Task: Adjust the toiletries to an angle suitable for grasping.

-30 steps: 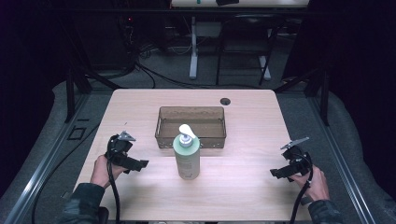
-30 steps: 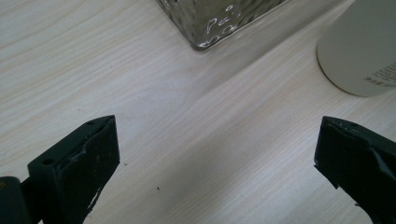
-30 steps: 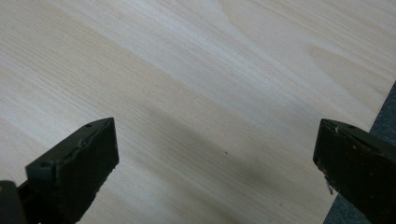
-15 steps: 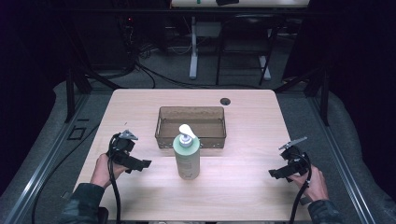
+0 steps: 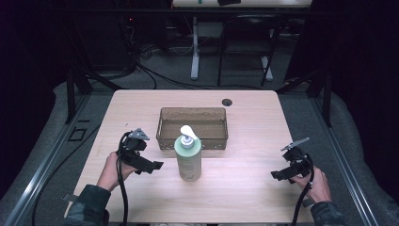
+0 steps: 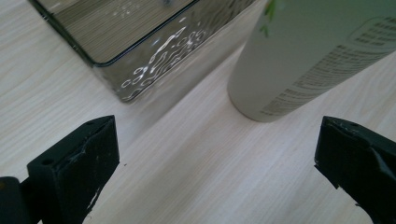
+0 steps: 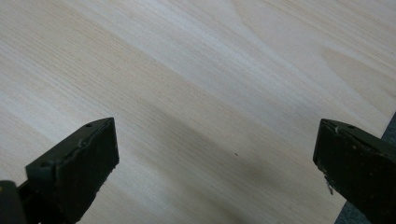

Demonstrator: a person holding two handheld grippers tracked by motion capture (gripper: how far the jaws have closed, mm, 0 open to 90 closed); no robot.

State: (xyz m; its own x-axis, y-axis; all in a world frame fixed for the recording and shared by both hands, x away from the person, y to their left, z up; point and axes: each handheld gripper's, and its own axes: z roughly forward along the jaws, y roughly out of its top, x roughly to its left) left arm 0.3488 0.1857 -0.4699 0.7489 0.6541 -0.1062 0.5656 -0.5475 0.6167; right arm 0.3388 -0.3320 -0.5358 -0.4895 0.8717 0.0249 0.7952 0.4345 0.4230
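Hands low over table, both tongs wide.

Looks like a lab or recording studio where I'm working. My pale wood table sits in a dark room on grey carpet, black cables trailing across the floor, metal stand legs and black frames behind.

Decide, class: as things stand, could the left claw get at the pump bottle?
Probably yes. The left claw is open and points at the pump bottle, with bare table between them; the brown tray sits behind, out of the way.
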